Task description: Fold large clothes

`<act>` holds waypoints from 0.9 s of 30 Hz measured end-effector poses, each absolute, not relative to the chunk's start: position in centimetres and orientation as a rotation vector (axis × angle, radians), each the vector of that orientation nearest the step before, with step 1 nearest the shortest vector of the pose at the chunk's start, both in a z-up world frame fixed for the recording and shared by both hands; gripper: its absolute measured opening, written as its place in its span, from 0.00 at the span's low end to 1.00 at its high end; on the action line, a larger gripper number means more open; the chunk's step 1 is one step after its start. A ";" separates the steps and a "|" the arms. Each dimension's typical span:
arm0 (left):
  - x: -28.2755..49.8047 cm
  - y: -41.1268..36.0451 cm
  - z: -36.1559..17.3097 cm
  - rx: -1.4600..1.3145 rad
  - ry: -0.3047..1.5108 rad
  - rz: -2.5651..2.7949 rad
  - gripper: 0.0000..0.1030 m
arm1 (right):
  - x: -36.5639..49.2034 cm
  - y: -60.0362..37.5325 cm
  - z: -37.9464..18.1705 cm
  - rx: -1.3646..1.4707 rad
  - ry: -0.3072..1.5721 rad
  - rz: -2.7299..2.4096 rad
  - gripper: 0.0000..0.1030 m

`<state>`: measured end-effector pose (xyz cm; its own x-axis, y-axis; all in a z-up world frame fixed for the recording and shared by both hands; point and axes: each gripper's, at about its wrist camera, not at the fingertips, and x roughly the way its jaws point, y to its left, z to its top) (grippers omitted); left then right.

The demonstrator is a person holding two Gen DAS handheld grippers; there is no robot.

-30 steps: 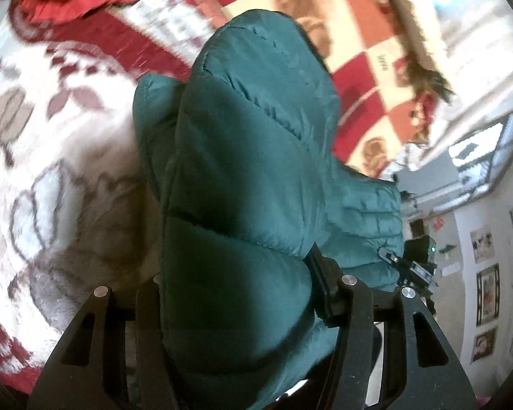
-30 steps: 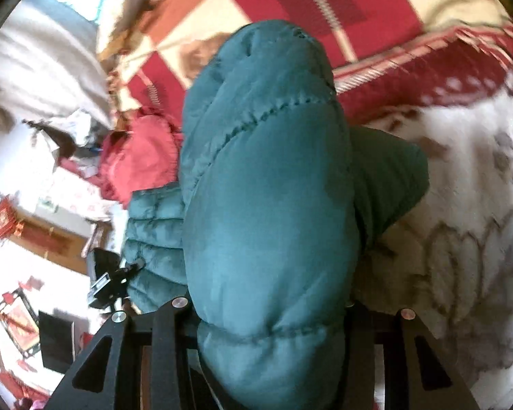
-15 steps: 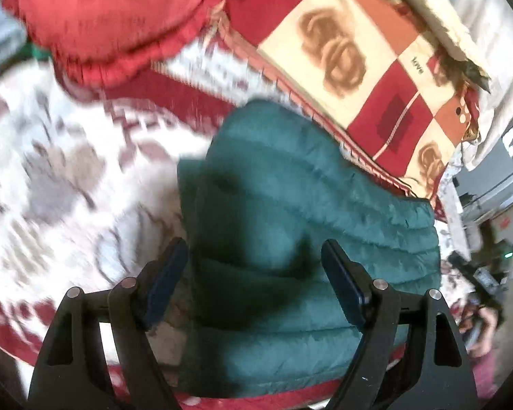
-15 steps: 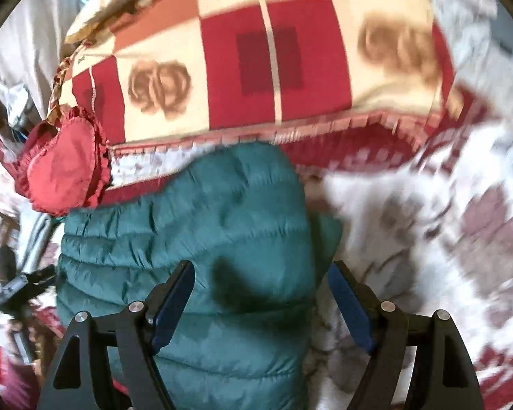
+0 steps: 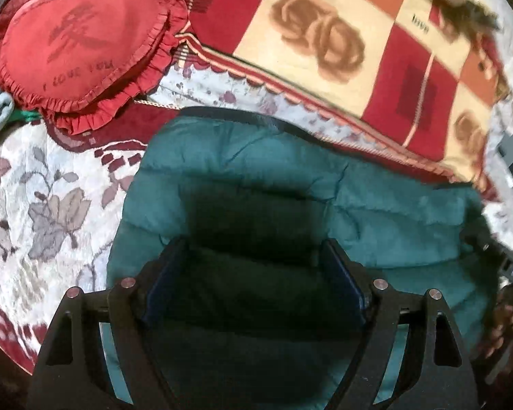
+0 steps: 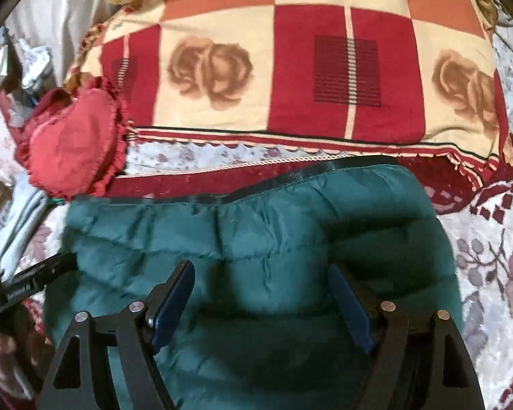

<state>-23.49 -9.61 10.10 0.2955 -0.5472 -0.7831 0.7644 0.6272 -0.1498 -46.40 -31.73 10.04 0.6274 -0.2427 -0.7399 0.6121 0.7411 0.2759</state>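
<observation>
— So, what are your grippers doing?

— My left gripper is spread wide, gripping nothing; my right gripper likewise. The teal puffer jacket lies folded just below both.

— Beyond it?

— Ahead, the floral bedspread, then a rose-patterned pillow; a red heart cushion lies ahead-left.

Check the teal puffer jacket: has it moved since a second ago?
Yes. The teal puffer jacket was bunched in both tools; now it lies flat on the floral bedspread, its edge toward the patchwork pillow.
</observation>
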 end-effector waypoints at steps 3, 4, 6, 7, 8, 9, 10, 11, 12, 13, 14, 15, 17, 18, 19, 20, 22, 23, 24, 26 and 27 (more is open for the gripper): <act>-23.3 -10.5 9.0 0.294 0.893 -0.885 0.85 | -45.3 -31.9 8.3 0.504 0.776 -0.546 0.76; -23.3 -10.7 8.7 0.303 0.887 -0.887 0.89 | -44.9 -31.8 7.9 0.482 0.783 -0.554 0.76; -23.3 -11.0 8.2 0.309 0.873 -0.883 0.91 | -44.3 -31.7 7.2 0.456 0.793 -0.563 0.77; -23.3 -11.1 8.1 0.307 0.870 -0.879 0.92 | -44.1 -31.8 7.0 0.454 0.794 -0.567 0.77; -23.3 -11.2 8.0 0.305 0.865 -0.874 0.92 | -44.0 -31.9 6.8 0.455 0.794 -0.569 0.78; -23.3 -11.2 7.9 0.304 0.860 -0.870 0.93 | -44.0 -32.0 6.6 0.459 0.795 -0.566 0.78; -23.4 -11.2 7.9 0.304 0.854 -0.868 0.93 | -44.1 -32.1 6.5 0.465 0.797 -0.562 0.78; -23.6 -11.3 7.9 0.308 0.846 -0.864 0.94 | -44.1 -32.1 6.5 0.467 0.798 -0.559 0.78; -23.7 -11.3 7.9 0.314 0.840 -0.862 0.94 | -44.2 -32.0 6.5 0.466 0.798 -0.558 0.78; -23.9 -11.3 7.9 0.325 0.832 -0.857 0.94 | -44.3 -31.9 6.6 0.464 0.800 -0.557 0.78; -24.1 -11.2 7.9 0.329 0.831 -0.854 0.94 | -44.4 -31.8 6.8 0.461 0.805 -0.558 0.78; -24.1 -11.2 7.9 0.329 0.833 -0.851 0.94 | -44.6 -31.6 7.1 0.456 0.808 -0.561 0.78; -24.3 -10.9 8.1 0.330 0.839 -0.849 0.94 | -45.5 -31.1 8.0 0.448 0.794 -0.577 0.78; -24.5 -10.6 8.3 0.320 0.835 -0.847 0.94 | -45.9 -30.9 8.3 0.449 0.786 -0.584 0.78; -24.6 -10.3 8.5 0.309 0.834 -0.844 0.94 | -46.4 -30.7 8.7 0.450 0.776 -0.588 0.78; -24.8 -9.9 8.7 0.299 0.829 -0.838 0.94 | -46.9 -30.4 9.1 0.451 0.762 -0.588 0.78; -25.4 -9.3 9.3 0.299 0.805 -0.822 0.94 | -47.8 -29.3 10.4 0.445 0.735 -0.591 0.78; -25.8 -8.9 9.6 0.299 0.793 -0.815 0.94 | -48.2 -28.9 10.9 0.444 0.726 -0.589 0.78; -26.1 -8.6 9.9 0.295 0.787 -0.813 0.94 | -48.6 -28.3 11.4 0.442 0.715 -0.586 0.78; -26.7 -7.8 10.4 0.278 0.785 -0.811 0.94 | -49.2 -27.2 12.3 0.439 0.703 -0.587 0.78; -26.9 -7.5 10.6 0.271 0.781 -0.807 0.94 | -49.5 -26.5 12.8 0.436 0.699 -0.589 0.78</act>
